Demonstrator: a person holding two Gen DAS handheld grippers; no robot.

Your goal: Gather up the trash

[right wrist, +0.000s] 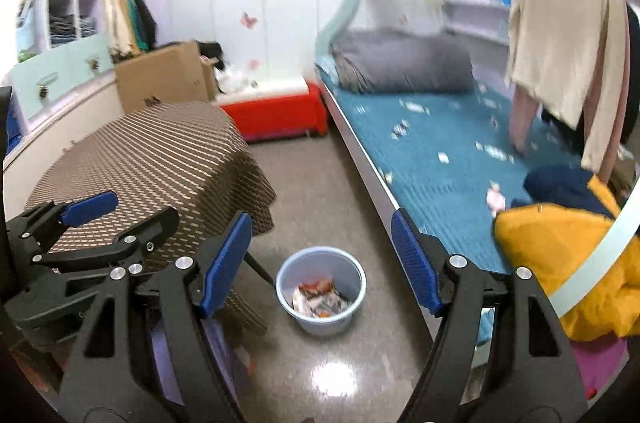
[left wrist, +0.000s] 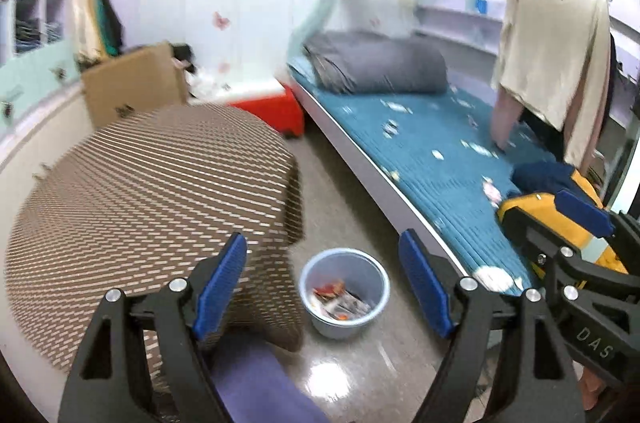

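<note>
Both my grippers hang above the floor with nothing in them: my left gripper [left wrist: 322, 283] has its jaws spread wide, and my right gripper [right wrist: 322, 263] stands just as wide and bare. The trash bin [left wrist: 345, 299], a small pale blue plastic tub, sits on the glossy floor at about 6 o'clock in both wrist views, between the table with the brown patterned cloth [left wrist: 152, 191] at 9 o'clock and the bed with the teal cover [left wrist: 432, 151] at 3 o'clock. Inside lie crumpled wrappers [left wrist: 340, 301], red and white; I judge them light, thin and crinkly, easy to crush, best pinched at a raised fold. The bin looks light and stiff-walled; I would take it by the rim. The only writing I can read is "DAS" on my right gripper's black arm.
</note>
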